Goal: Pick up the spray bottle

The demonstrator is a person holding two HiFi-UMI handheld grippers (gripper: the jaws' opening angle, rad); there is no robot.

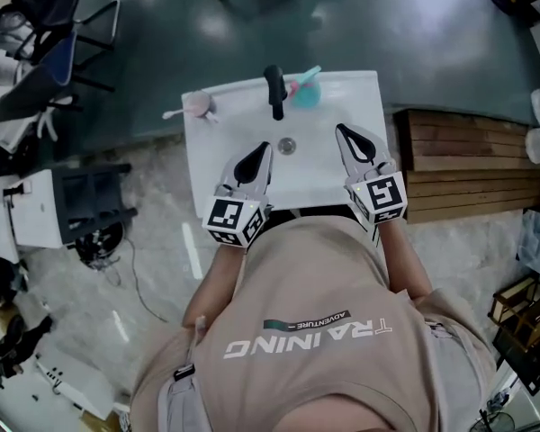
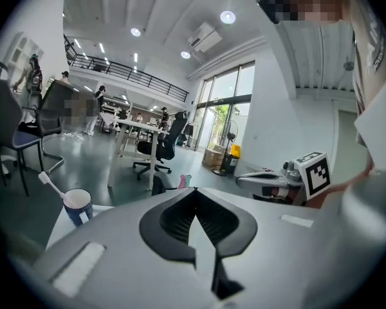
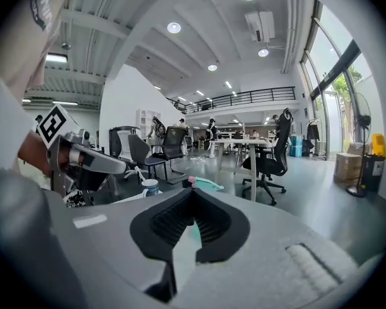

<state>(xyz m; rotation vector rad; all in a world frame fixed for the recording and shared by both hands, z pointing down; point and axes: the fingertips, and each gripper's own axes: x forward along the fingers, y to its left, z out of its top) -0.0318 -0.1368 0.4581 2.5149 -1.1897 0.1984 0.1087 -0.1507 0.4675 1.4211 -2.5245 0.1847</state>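
Fingers point(image 2: 170, 223) of L gripper point(image 2: 194, 192) shut, tips meeting, nothing btwn them. R gripper point(image 3: 192, 192) same: pads closed tip to tip, empty. Neither touches anything.

Head view: both grippers held low over near half of white basin point(image 1: 218, 156). L gripper point(image 1: 265, 148) sits left of drain point(image 1: 287, 146), R gripper point(image 1: 340, 130) right of it. They're apart, both pointing toward the far rim.

Spray bottle point(image 1: 306, 94), teal w/ a pink part, stands at far rim of basin, just right of black faucet point(image 1: 275, 93). It's ahead of R gripper w/ bare basin btwn. In right gripper view the bottle point(image 3: 204, 184) peeks just past the closed tips; in left gripper view it point(image 2: 183, 181) shows beyond the tips, slightly left.

Cup w/ toothbrush point(image 1: 198, 104) at far-left corner, well apart from bottle, faucet btwn them.

Room: basin surface near the drain is bare. Person's torso is against the near edge. Wooden slat platform point(image 1: 459, 160) runs along the right side of basin. Floor beyond far rim open; office chairs point(image 1: 63, 25) off to far left.
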